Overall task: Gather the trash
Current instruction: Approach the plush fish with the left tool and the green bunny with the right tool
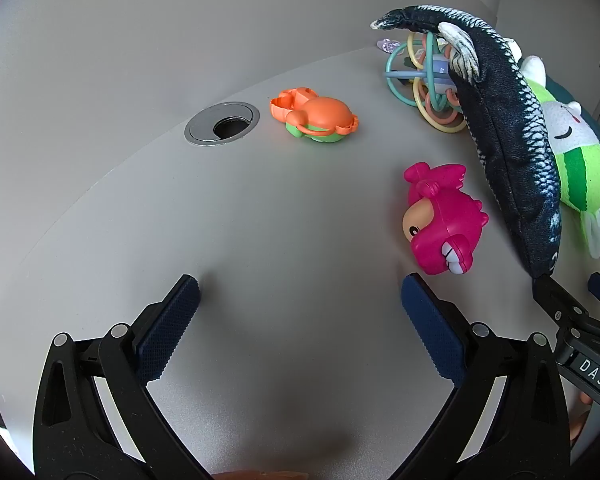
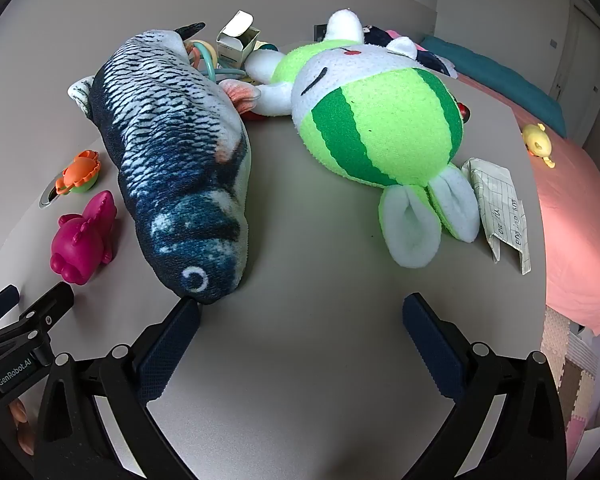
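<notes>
The grey surface (image 2: pixel 320 360) carries everything, with a pink-covered bed (image 2: pixel 572 216) beyond its far edge. Largest on it are the plush fish (image 2: pixel 172 168) and, beside it, the green striped plush animal (image 2: pixel 380 120), both lying flat. Both tongs hang above bare surface: the left tongs (image 1: pixel 300 300) stand wide and hold nothing, and the right tongs (image 2: pixel 300 316) likewise gape empty, one finger just beside the fish's nose. A folded paper (image 2: pixel 500 208) lies next to the plush animal's ears; a small open carton (image 2: pixel 236 40) stands behind the fish, perhaps trash too. Smaller: the ring rattle (image 1: pixel 428 80), pink toy (image 1: pixel 440 220), orange toy (image 1: pixel 316 116), and cable hole (image 1: pixel 222 123).
</notes>
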A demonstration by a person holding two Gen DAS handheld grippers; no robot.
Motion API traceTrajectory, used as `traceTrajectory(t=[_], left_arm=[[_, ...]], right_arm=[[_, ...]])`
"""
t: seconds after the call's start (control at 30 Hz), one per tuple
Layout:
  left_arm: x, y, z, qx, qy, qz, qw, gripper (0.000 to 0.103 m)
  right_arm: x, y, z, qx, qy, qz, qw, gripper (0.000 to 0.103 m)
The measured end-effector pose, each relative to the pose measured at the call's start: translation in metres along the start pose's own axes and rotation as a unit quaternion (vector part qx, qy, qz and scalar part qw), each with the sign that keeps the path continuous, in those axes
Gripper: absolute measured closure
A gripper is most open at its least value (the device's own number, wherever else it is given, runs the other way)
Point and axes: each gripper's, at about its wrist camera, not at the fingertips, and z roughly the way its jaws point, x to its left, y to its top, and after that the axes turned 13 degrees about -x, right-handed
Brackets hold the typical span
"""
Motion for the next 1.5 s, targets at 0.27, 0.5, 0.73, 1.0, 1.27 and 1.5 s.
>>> traceTrajectory(t=[0.27, 0.5, 0.73, 1.0, 1.27, 1.5], left_arm=[[0.0001, 0.0004, -0.0001, 0.000, 0.000, 0.000, 1.0000, 0.005], [0.0000, 0.0000, 0.0000, 0.000, 0.000, 0.000, 1.0000, 0.005], [0.0000, 0.0000, 0.0000, 0.000, 0.000, 0.000, 1.0000, 0.005], [0.0000, 0.0000, 0.0000, 0.000, 0.000, 0.000, 1.0000, 0.005], [-0.0016, -0.0002, -0.0002, 0.000, 0.012, -0.009, 0.9999, 0.005], [-0.0072, -0.0083, -0.0070, 0.000, 0.014, -0.013, 0.9998, 0.005]], right_arm=[[0.0000, 0.0000, 0.0000, 0.000, 0.000, 0.000, 1.000, 0.002], [0.0000, -0.0001, 0.0001, 0.000, 0.000, 0.000, 1.000, 0.002], [0.0001, -0.0001, 0.0001, 0.000, 0.000, 0.000, 1.000, 0.002], [0.0000, -0.0001, 0.0000, 0.000, 0.000, 0.000, 1.000, 0.002], [0.0000, -0.0001, 0.0001, 0.000, 0.000, 0.000, 1.000, 0.002], [0.0000, -0.0001, 0.0000, 0.000, 0.000, 0.000, 1.000, 0.002]])
